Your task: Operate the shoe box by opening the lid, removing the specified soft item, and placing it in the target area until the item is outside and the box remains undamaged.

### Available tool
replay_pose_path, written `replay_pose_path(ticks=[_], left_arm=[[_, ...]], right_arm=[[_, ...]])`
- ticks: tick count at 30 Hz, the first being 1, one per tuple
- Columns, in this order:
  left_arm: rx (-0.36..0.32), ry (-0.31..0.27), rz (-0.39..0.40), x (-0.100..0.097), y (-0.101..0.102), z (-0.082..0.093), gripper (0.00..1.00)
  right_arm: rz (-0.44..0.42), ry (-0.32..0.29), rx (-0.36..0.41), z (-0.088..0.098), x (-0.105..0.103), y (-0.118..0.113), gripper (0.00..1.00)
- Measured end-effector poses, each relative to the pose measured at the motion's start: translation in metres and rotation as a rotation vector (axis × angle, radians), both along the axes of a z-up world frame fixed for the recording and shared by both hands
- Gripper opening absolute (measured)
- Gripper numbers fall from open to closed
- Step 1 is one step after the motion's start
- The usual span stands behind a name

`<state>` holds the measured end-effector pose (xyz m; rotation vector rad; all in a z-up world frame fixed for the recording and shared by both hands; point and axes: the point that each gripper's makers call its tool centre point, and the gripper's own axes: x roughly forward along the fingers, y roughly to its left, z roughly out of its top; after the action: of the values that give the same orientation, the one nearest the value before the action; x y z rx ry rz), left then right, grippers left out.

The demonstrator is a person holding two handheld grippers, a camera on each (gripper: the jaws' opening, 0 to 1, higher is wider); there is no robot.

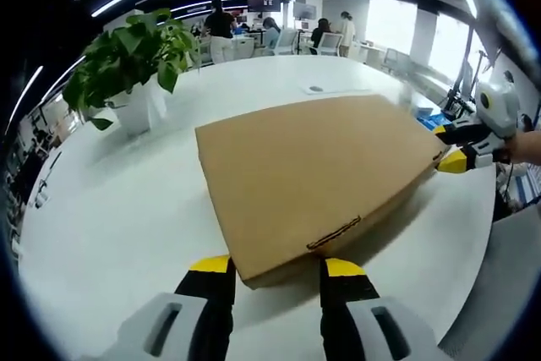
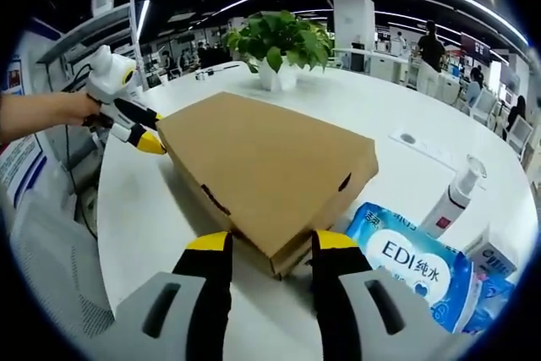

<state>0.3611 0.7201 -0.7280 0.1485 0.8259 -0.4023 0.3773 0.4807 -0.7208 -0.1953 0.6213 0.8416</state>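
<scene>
A flat brown cardboard shoe box (image 1: 313, 175) lies on the white table with its lid down. My left gripper (image 1: 277, 270) is open, its yellow-tipped jaws standing on either side of the box's near corner. In the right gripper view the same box (image 2: 262, 158) points another corner between the spread jaws of my open right gripper (image 2: 272, 247). Each gripper also shows in the other view, at the far end of the box: the right gripper (image 1: 461, 148) at the right corner, and the left gripper (image 2: 139, 131), held by a hand, at the left corner.
A leafy plant in a white pot (image 1: 135, 65) (image 2: 279, 40) stands on the round white table (image 1: 110, 209) beyond the box. A blue wet-wipes pack (image 2: 414, 272), a pump bottle (image 2: 452, 196) and a small carton lie beside the box. People sit at desks far behind.
</scene>
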Motion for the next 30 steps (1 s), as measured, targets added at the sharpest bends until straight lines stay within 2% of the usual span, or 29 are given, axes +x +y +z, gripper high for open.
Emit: replay_pose_path(ticks=[9,19,25,30], left_arm=[[-0.001,0.003,-0.007,0.011,-0.003,0.000,0.40],[0.001,0.004,-0.010,0.013,-0.004,0.000,0.40],[-0.001,-0.010,0.001,0.012,-0.003,0.002,0.40],[0.006,-0.036,0.016,0.007,-0.001,0.010,0.47]], right_arm=[[-0.006,0.000,-0.002,0.000,0.010,-0.002,0.34],[-0.002,-0.001,-0.013,0.000,0.013,-0.003,0.35],[0.001,-0.021,-0.031,0.000,0.012,-0.004,0.35],[-0.016,-0.045,-0.022,0.008,0.013,-0.010,0.41]])
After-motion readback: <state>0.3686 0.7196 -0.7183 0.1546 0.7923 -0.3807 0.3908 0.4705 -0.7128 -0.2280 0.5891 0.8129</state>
